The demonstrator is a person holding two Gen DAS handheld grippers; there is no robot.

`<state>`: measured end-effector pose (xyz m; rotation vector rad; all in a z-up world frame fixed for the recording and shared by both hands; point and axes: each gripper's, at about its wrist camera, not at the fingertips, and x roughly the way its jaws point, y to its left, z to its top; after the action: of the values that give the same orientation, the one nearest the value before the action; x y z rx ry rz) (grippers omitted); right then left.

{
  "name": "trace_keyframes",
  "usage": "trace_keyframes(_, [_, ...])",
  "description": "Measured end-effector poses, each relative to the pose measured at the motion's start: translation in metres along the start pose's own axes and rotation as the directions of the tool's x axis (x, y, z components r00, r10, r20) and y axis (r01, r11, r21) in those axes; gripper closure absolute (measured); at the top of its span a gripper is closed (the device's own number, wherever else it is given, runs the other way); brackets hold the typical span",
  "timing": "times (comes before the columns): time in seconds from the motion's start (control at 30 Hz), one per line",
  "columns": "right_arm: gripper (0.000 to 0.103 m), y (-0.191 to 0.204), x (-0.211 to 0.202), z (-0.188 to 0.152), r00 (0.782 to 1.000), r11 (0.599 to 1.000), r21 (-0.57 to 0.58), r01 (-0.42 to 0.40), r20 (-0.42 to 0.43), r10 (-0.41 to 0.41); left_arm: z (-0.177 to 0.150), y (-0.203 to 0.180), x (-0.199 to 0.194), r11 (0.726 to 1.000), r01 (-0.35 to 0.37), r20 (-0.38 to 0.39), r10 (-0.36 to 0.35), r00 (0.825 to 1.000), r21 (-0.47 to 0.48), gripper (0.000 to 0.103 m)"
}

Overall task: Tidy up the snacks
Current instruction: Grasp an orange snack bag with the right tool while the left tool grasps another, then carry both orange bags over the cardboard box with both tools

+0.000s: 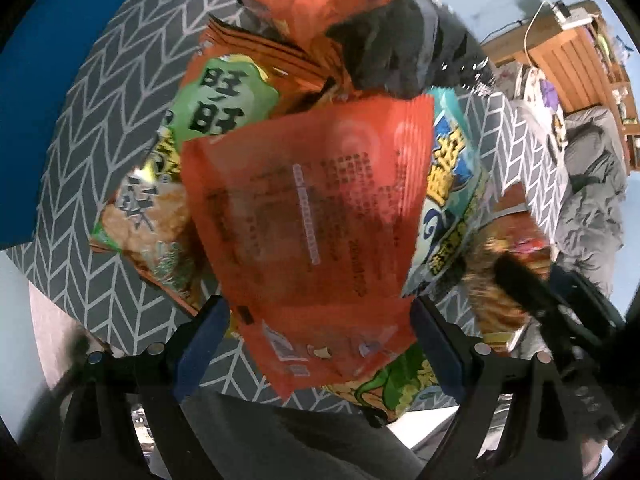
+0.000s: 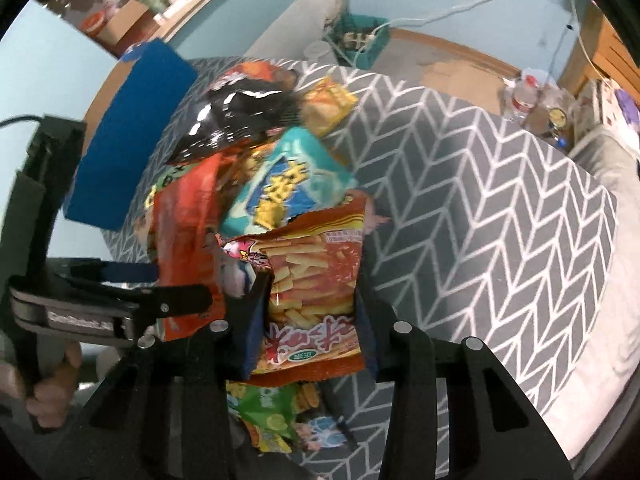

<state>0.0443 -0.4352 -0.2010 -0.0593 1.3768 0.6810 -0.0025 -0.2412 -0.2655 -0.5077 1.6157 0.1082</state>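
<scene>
A pile of snack packets lies on a round table with a grey chevron cloth (image 2: pixel 480 200). My left gripper (image 1: pixel 320 340) has its blue pads against the two side edges of a red-orange packet (image 1: pixel 312 208), which shows its printed back. In the right wrist view this red-orange packet (image 2: pixel 184 224) stands upright between the left gripper's fingers (image 2: pixel 180 296). My right gripper (image 2: pixel 310 320) is shut on an orange packet picturing fried sticks (image 2: pixel 316 280), with a pad on each side. That right gripper (image 1: pixel 532 280) shows blurred at the right in the left wrist view.
Around the held packets lie a green packet (image 1: pixel 224 100), a teal packet (image 2: pixel 288 184), a glossy black packet (image 2: pixel 236 116), a small yellow packet (image 2: pixel 332 104) and more green ones (image 2: pixel 264 408). A blue box (image 2: pixel 132 128) stands at the table's far left. Bare cloth stretches right.
</scene>
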Motion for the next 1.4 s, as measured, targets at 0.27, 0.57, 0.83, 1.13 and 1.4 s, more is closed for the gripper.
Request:
trace_keyframes(0.27, [0.064, 0.002, -0.009, -0.001, 1.000, 1.000, 0.025, 0.002, 0.017, -0.002, 0.011, -0.001, 0.008, 0.998, 0.050, 0.009, -0.050, 0.999, -0.030, 0.010])
trace_keyframes(0.57, [0.064, 0.013, -0.007, -0.004, 1.000, 1.000, 0.026, -0.006, 0.016, 0.006, 0.012, 0.014, -0.004, 0.996, 0.075, 0.034, -0.073, 0.997, -0.041, 0.044])
trace_keyframes(0.83, [0.064, 0.026, -0.016, -0.004, 0.999, 1.000, 0.026, -0.013, 0.032, 0.012, 0.001, 0.021, -0.028, 0.997, 0.075, 0.053, -0.076, 0.996, 0.022, 0.053])
trace_keyframes(1.13, [0.064, 0.043, -0.031, 0.001, 0.998, 0.999, 0.031, 0.016, 0.055, -0.018, -0.014, 0.044, -0.072, 0.992, 0.063, 0.113, -0.076, 0.991, 0.112, 0.056])
trace_keyframes(1.4, [0.064, 0.060, -0.041, 0.011, 0.996, 0.999, 0.029, 0.020, 0.083, -0.022, -0.017, 0.067, -0.095, 0.987, 0.079, 0.142, -0.099, 0.985, 0.142, 0.058])
